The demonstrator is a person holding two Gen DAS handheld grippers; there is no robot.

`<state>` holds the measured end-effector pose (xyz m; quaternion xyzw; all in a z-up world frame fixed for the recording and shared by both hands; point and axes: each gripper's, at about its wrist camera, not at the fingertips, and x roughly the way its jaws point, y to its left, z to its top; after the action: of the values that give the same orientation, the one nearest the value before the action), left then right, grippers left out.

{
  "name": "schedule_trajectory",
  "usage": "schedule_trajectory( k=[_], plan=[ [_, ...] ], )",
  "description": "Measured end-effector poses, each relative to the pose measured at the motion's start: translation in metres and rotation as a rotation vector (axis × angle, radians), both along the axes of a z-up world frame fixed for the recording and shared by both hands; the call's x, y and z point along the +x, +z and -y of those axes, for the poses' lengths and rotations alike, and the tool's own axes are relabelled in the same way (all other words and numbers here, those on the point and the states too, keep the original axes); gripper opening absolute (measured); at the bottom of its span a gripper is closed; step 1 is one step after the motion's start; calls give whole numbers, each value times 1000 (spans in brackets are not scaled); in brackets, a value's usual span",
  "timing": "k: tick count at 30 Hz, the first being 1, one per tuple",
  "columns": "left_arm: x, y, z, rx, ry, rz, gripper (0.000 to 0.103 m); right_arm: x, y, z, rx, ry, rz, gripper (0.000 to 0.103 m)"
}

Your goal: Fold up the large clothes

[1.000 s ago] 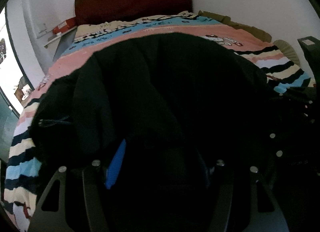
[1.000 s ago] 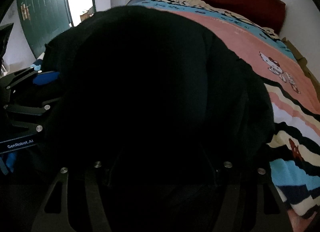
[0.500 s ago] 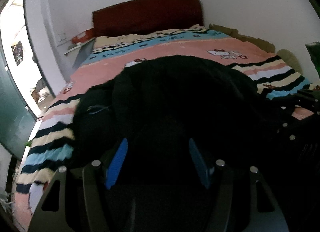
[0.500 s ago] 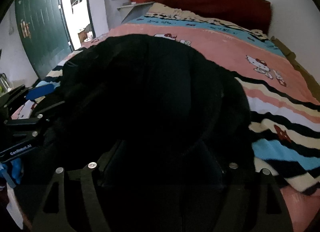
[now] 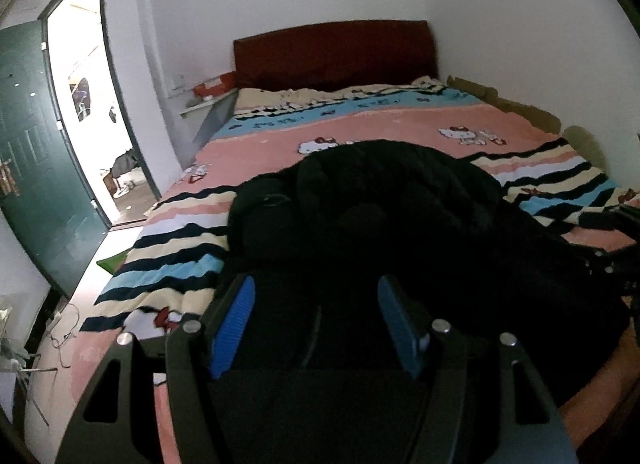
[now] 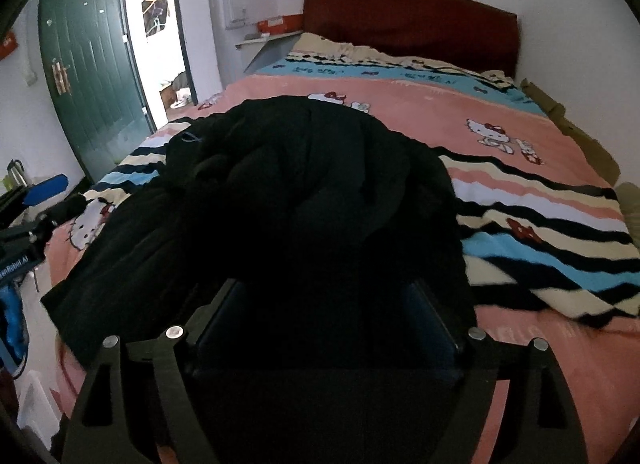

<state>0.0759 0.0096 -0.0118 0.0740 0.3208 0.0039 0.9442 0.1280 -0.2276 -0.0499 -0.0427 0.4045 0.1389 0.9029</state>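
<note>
Tools in the foreground of both wrist views, fingers spread, nothing pinched. Left tool (image 5: 316,316): blue pads clear of the cloth, dark fabric lying below the gap, not pressed. Right tool (image 6: 326,316): jaws have just been opening wider; black cloth shows between them, but the pads do not bear on it.

Both cameras now sit higher and further back than a second ago, when black fabric filled nearly the whole of each view; more of the bed is visible now.

Beyond the fingers: black jacket (image 6: 304,183), bulky, heaped in a rumpled mound on the near half of the bed (image 5: 400,123), resting on the striped cartoon-cat blanket (image 6: 540,232). Edges uneven, no tidy rectangle yet.

Judgement: one fold just laid and released; the pile needs squaring or another fold.

Far: dark red headboard (image 5: 332,51), green door (image 6: 92,63) standing open at left.
</note>
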Motion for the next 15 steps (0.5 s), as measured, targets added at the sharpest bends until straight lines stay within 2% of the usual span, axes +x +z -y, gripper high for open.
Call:
schedule_trajectory(
  k=[15],
  plan=[
    [-57,10,-17,17,54,39,68,-64,0,58,46,-129,21,97]
  ],
)
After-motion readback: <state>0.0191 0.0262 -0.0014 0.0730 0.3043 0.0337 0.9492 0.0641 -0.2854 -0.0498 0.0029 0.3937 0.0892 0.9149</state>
